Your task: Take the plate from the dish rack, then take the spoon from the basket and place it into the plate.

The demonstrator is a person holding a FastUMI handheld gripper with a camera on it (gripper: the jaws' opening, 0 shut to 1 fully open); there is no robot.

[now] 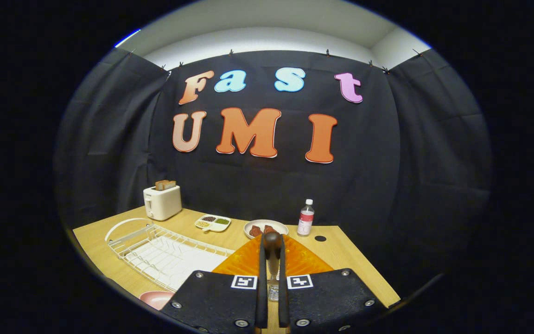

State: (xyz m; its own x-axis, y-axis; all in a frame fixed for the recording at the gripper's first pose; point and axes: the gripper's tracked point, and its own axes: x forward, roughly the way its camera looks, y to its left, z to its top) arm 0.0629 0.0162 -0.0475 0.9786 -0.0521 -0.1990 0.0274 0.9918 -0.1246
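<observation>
While basket (304,260) sits beyond, tool (271,273) seemingly grips spoon (272,246).

So on the wooden table (193,227) we've got a white toaster (162,202) with two slices of bread (165,184) sticking out. Just right of the toaster sits a small divided tray (212,223) of beans and seeds. Further right of the toaster there's a bowl (265,228) holding brown chunks, then a clear bottle (306,218) with a white cap.
</observation>
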